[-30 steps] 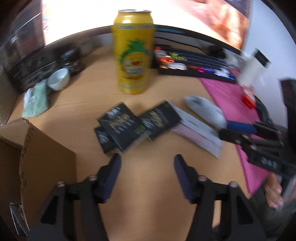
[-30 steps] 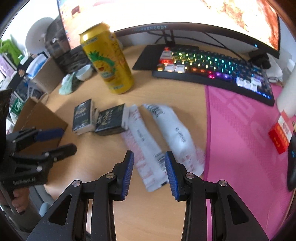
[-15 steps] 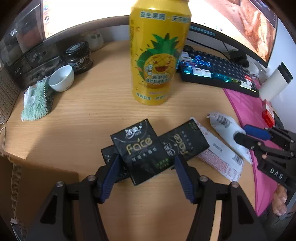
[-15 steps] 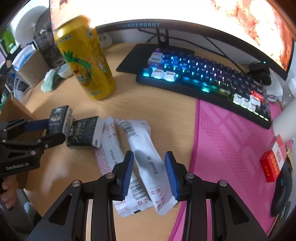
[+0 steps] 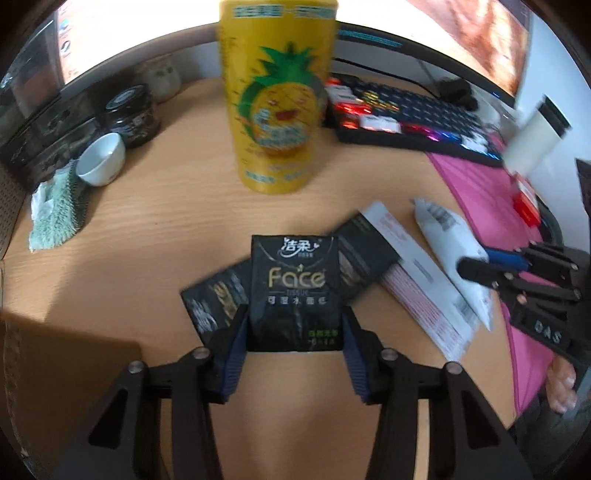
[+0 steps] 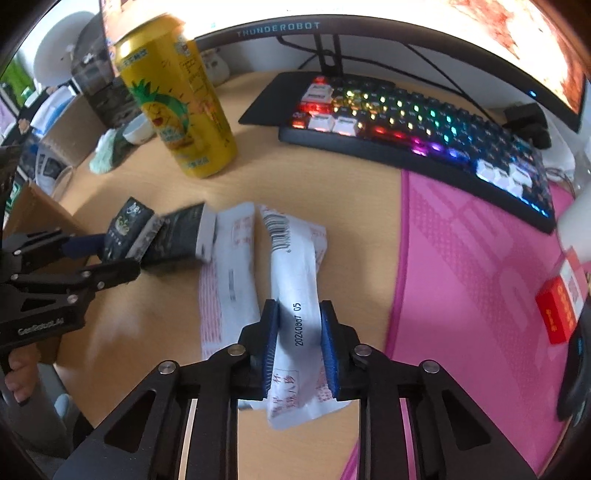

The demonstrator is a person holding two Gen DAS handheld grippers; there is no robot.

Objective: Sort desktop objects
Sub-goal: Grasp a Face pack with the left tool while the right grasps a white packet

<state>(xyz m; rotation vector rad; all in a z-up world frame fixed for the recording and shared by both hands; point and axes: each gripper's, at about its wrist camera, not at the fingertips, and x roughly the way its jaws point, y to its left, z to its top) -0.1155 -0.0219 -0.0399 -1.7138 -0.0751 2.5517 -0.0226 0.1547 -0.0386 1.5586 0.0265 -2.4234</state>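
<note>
Left wrist view: the left gripper (image 5: pixel 293 332) jaws are closing around the black tissue pack (image 5: pixel 294 291) near the desk (image 5: pixel 155 229) front edge; a square, centred grip is advised.

Right wrist view: the right gripper (image 6: pixel 298 343) jaws are closing on the white pouch (image 6: pixel 295 295) beside the pink mat (image 6: pixel 472 280); lifting should wait until it is pinched firmly.

- A wooden desk (image 5: pixel 166 221) is seen under everything.
- A curved monitor (image 6: pixel 277 31) is stood at the back of the desk, its screen lit.
- A keyboard (image 6: pixel 424 125) with rainbow backlighting is laid in front of the monitor.
- A pink mat (image 6: pixel 461 277) is spread beside the bare wood, with the keyboard's end resting on it.
- A white bowl (image 5: pixel 100 158) is placed between a dark jar (image 5: pixel 131 110) and a green cloth (image 5: pixel 59 210).
- A red box (image 6: pixel 556 314) is set on the mat's far side.
</note>
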